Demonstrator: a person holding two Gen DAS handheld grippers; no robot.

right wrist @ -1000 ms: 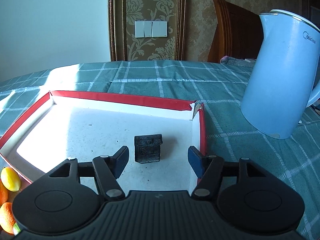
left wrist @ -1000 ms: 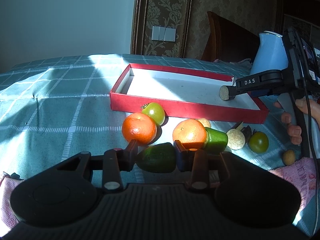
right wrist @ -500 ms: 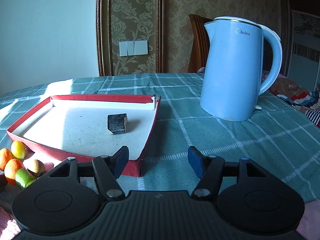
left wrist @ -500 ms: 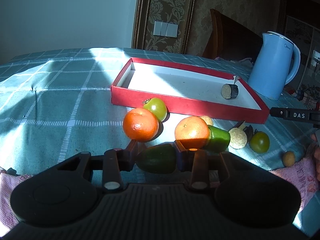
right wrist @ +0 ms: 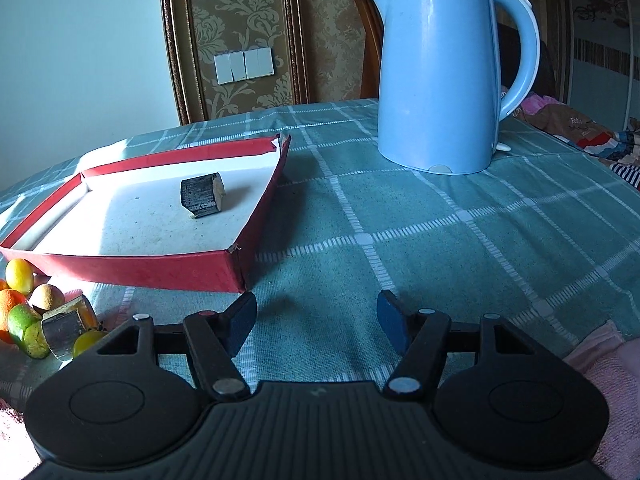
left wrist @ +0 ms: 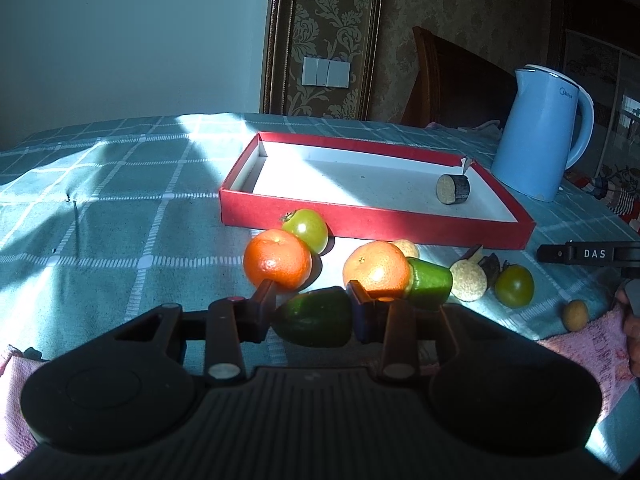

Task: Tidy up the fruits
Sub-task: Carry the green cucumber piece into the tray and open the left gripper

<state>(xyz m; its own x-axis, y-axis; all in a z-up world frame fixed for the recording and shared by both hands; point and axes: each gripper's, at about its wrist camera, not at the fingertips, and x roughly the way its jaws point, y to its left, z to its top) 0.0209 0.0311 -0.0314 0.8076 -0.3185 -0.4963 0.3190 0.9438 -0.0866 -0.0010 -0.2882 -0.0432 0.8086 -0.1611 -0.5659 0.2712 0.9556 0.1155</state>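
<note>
The left gripper (left wrist: 311, 306) is gripping a dark green cucumber chunk (left wrist: 316, 317) between its jaws, holding it just in front of the fruit cluster on the teal checked tabletop (left wrist: 120, 216). Two oranges (left wrist: 277, 259) (left wrist: 377, 268) are sitting just beyond it, with a green tomato (left wrist: 307, 229) leaning near the red tray (left wrist: 372, 222), and a lighter green piece (left wrist: 429, 283) touching the right-hand orange. Farther right are lying a pale round piece (left wrist: 468, 280), a second green tomato (left wrist: 514, 285) and a small tan fruit (left wrist: 575, 315). A dark cylindrical piece (right wrist: 202, 195) is resting inside the tray. The right gripper (right wrist: 317, 322) is hovering over bare cloth with jaws spread wide and empty, facing the blue kettle (right wrist: 444, 68).
</note>
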